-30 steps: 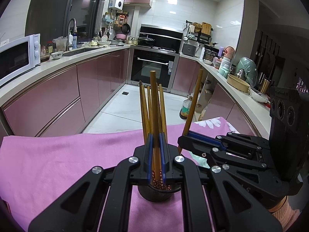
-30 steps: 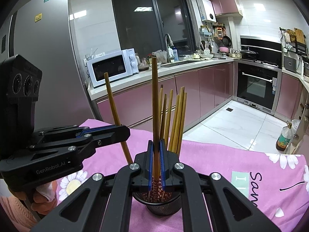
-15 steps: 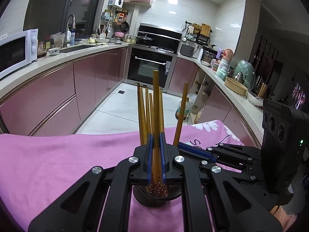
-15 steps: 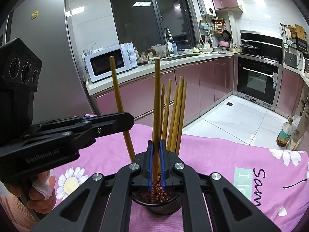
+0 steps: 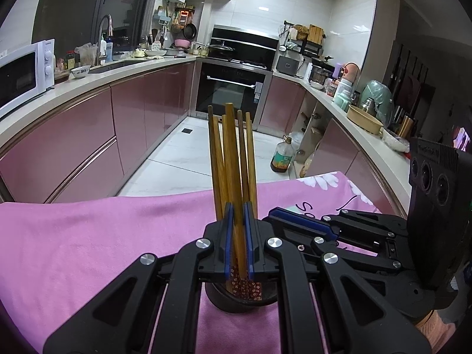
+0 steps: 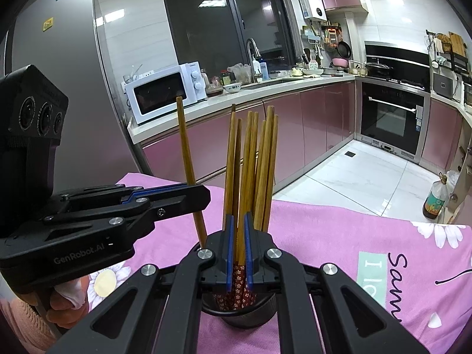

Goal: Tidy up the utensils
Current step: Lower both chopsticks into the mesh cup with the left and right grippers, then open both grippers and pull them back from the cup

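A: Left claw [image 5: 236,242] is pinching one chopstick [image 5: 234,177] between its blue pads, jaws almost closed, holding it upright with its patterned tip inside the dark cup [image 5: 240,296].

B: Right claw [image 6: 237,250]?

A: Same – nearly closed on a single chopstick [image 6: 240,236], tip also dipping into the cup [image 6: 239,314]. From that side the left claw's chopstick [image 6: 188,171] is leaning at the cup's left edge.

B: Cup's position?

A: Sitting on the pink cloth [image 5: 88,236] over the counter, directly beneath both claws.

B: Count?

A: One cup. Roughly eight chopsticks are standing bundled; overlap is making an exact count uncertain. Two claws, each gripping one stick.
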`<state>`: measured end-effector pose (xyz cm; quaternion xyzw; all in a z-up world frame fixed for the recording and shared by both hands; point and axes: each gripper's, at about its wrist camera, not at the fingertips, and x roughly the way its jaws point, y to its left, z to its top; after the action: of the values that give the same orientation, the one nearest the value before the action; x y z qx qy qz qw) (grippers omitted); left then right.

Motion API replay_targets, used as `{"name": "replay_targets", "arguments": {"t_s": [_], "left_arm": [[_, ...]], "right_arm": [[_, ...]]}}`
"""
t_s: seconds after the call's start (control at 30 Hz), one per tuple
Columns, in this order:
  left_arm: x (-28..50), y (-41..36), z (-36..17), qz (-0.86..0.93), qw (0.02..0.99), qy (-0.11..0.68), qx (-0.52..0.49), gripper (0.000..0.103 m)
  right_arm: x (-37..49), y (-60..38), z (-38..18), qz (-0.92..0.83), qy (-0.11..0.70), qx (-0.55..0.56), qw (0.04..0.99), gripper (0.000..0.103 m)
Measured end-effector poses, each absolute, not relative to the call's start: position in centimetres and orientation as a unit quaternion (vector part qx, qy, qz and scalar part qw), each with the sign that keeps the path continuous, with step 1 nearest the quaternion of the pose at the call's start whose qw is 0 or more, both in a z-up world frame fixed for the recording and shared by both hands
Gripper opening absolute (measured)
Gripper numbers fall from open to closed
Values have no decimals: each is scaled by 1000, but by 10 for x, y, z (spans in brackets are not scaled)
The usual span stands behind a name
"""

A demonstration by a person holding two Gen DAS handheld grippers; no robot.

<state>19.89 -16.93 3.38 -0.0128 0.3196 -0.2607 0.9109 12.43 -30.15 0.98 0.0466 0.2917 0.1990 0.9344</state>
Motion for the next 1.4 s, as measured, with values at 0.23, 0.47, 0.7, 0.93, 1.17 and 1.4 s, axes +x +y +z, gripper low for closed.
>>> {"name": "replay_targets", "arguments": {"t_s": [0.23, 0.47, 0.7, 0.93, 1.17, 1.4], "left_arm": [[203, -170, 30, -252, 911, 326, -14, 8], [208, -173, 25, -241, 912, 331, -11, 9], [210, -174, 19, -237, 912, 334, -9, 9], [210, -174, 14, -231, 913, 337, -7, 19], [206, -170, 8, -228, 914, 336, -7, 33], [189, -160, 8, -209, 927, 312, -3, 55]], "right_arm": [[124, -305, 8, 199, 294, 54, 933, 6], [122, -310, 4, 199, 297, 58, 932, 8], [122, -308, 3, 199, 298, 61, 932, 8], [121, -307, 2, 199, 299, 61, 931, 8], [120, -306, 0, 196, 297, 58, 933, 16], [117, -305, -2, 184, 292, 57, 937, 25]]}}
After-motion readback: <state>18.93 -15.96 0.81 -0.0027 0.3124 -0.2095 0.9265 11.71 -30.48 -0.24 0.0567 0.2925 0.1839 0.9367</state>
